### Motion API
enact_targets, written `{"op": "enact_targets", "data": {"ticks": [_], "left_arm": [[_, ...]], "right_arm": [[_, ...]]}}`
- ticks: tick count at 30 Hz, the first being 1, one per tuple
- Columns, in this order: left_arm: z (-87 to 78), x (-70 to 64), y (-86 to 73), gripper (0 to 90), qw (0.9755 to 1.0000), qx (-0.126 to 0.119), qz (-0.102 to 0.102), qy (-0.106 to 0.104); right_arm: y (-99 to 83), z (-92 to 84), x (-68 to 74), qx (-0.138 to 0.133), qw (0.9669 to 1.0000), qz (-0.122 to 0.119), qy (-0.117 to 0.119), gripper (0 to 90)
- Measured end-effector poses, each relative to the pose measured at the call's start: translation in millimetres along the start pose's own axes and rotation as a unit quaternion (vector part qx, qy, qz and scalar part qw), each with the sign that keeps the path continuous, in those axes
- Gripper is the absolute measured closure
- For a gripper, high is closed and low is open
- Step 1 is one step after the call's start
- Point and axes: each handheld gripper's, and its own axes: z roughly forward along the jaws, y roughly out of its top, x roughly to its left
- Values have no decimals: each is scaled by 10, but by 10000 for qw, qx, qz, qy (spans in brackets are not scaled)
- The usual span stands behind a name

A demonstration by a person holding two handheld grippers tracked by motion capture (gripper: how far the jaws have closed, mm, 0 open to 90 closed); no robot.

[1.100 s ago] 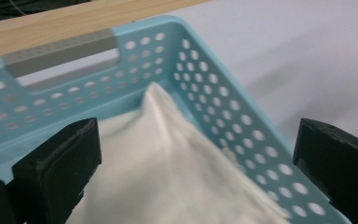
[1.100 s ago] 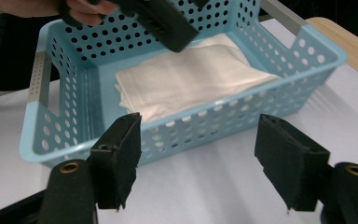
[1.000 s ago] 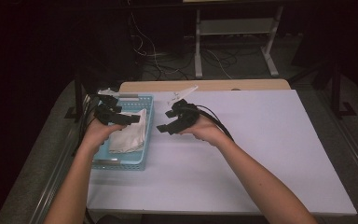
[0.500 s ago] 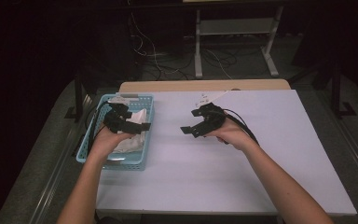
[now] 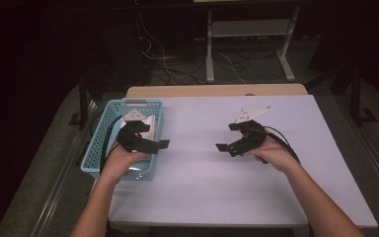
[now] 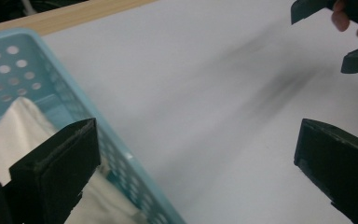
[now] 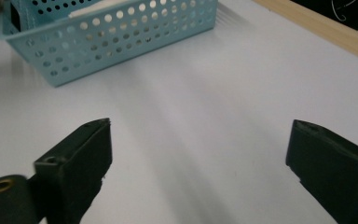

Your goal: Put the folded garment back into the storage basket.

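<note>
Cloth (image 5: 147, 124) lying in basket (image 5: 100, 129) at surface's (image 5: 202, 168) left edge: soft, light, best pinched at a raised fold. Left gripper (image 5: 159, 144) fingers wide, empty; right gripper (image 5: 225, 146) fingers have just been opening, empty.

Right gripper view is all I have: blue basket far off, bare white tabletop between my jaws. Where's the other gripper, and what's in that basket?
Observer: The left gripper hangs at the basket's right edge, over its rim, jaws pointing toward the middle of the table.
Operator: Is it holding anything?
Observer: No. In the left gripper view its jaws stand wide apart with nothing between them.
Operator: And the basket contents?
Observer: A white cloth lies inside, crumpled against the near wall.
Operator: My own gripper, from above?
Observer: The right gripper is right of the table's centre, open and empty, its jaws having just been opening, pointing toward the left gripper.
</note>
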Motion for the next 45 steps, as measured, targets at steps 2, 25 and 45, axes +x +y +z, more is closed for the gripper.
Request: {"op": "enact_targets", "data": {"ticks": [2,25,45], "left_arm": [[2,-47,-30,0,10000,-13,40,-43],[-39,-388,-298,0,9975,-170,504,-464],[-10,-421,-367,0,9962,-123,659,-564]], "right_arm": [[-98,-78,2,-19,10000,26,-36,44],[-859,-841,115,16,9994,235,-257,7],[-1222,-1179,64,-140,9973,433,-573,7]]}}
